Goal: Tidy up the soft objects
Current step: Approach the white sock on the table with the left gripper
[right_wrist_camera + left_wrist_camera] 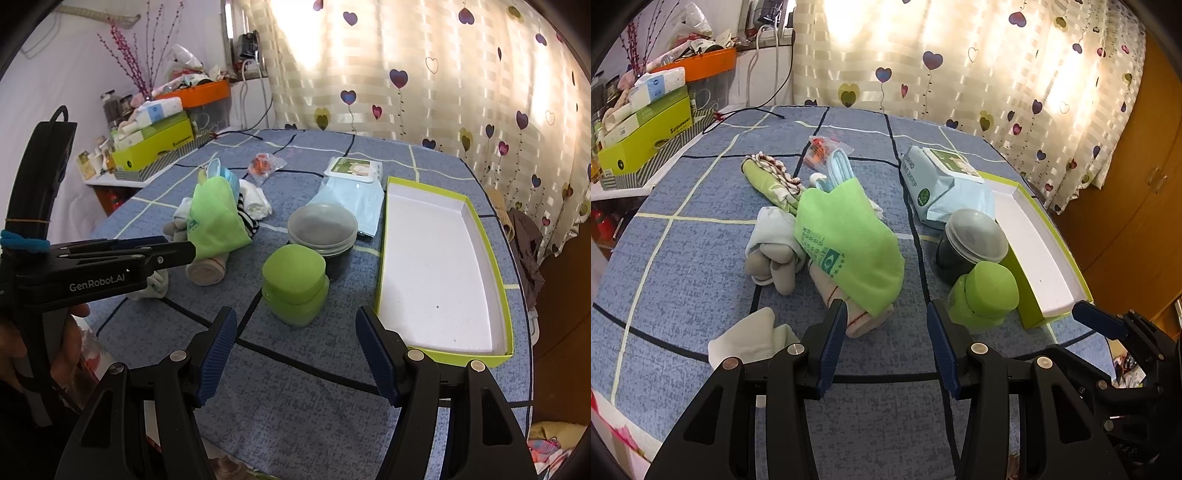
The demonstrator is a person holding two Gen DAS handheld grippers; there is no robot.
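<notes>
Holding both tongs slack over the near edge of the blue checked table (pixel 683 258), nothing between either pair of jaws. Left gripper (pixel 886 325) points at the sock heap near the table's middle: white sock (pixel 746 339) loose by the near-left edge, grey sock bundle (pixel 775 254), green cloth (pixel 849 243) draped over a beige rolled sock (pixel 864 317) that lies just beside my left pad. Heap is unsorted, so I judge sorting hardly begun. Right gripper (pixel 295 350) faces the green-lidded jar (pixel 295 284); dark lidded tub (pixel 325 232) and wipes pack (pixel 354 184) stand behind. Empty lime-edged box (pixel 443 258) lies along the right edge, likely the destination; bare cloth before it gives room.
</notes>
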